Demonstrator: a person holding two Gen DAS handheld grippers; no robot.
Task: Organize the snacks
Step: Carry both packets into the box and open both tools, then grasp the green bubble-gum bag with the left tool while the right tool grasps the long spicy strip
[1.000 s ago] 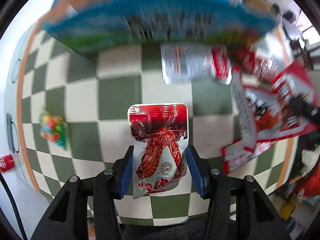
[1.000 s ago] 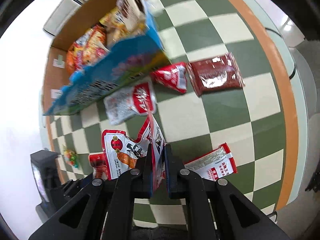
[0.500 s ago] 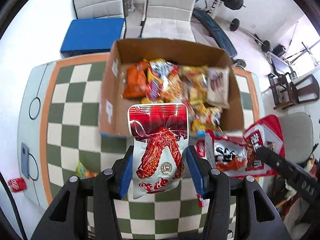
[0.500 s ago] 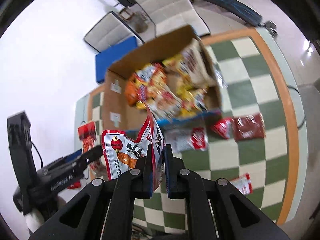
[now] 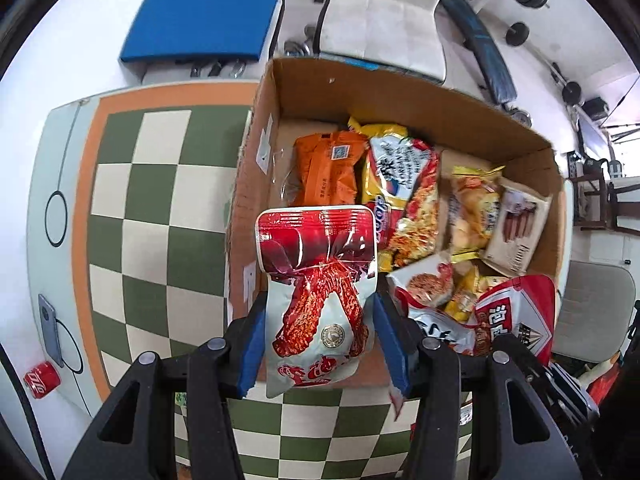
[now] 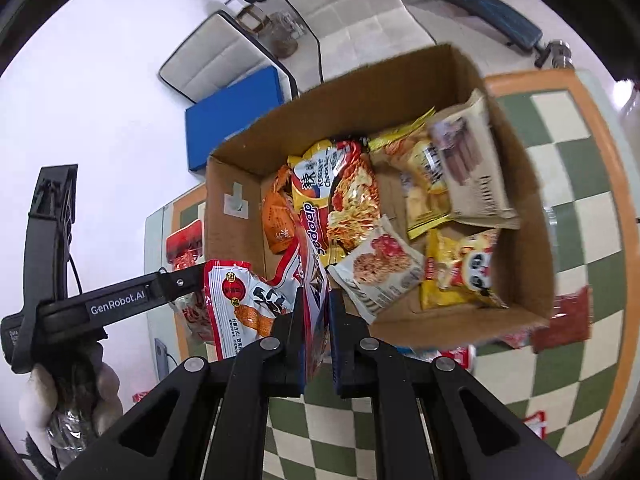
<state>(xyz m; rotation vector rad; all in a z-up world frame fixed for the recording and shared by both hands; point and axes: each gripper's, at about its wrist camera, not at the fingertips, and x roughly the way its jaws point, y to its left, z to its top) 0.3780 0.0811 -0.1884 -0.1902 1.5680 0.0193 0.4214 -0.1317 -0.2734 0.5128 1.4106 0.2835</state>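
My left gripper (image 5: 320,344) is shut on a red and white chicken-wing snack pack (image 5: 318,288), held above the near left corner of an open cardboard box (image 5: 248,184) holding several snack bags. My right gripper (image 6: 316,332) is shut on the edge of a red and white snack bag (image 6: 240,304), held over the box's near edge (image 6: 460,320). That bag also shows at the lower right of the left wrist view (image 5: 508,312). The left gripper's body (image 6: 116,304) shows at the left of the right wrist view.
The box stands on a green and cream checkered table with an orange border (image 5: 84,208). Loose red snack packs (image 6: 560,320) lie on the table right of the box. A red can (image 5: 40,376) lies on the floor. Chairs and a blue cushion (image 5: 200,20) stand beyond.
Both grippers have risen from low over the table and moved forward over the box, each still holding its pack. The box interior has come into full view.
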